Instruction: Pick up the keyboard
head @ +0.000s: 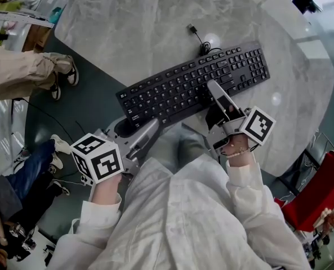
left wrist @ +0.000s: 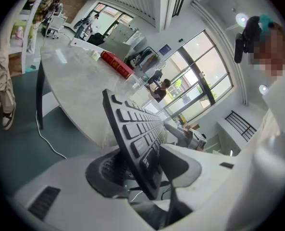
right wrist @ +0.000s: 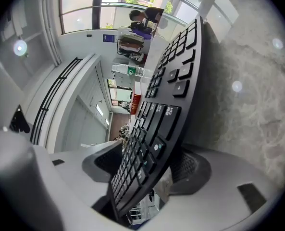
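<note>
A black keyboard lies slantwise on the grey marble table, its near long edge over the table's rim. My left gripper has the keyboard's near left corner between its jaws, with both pads against it. My right gripper grips the near edge further right, one finger lying on top of the keys. In the right gripper view the keyboard stands between both pads, tilted away from the table top. Its cable runs off the far edge.
People's legs and shoes are on the floor at the left, beside the table. A thin cord trails across the floor there. A red thing stands at the lower right. A red box lies far along the table.
</note>
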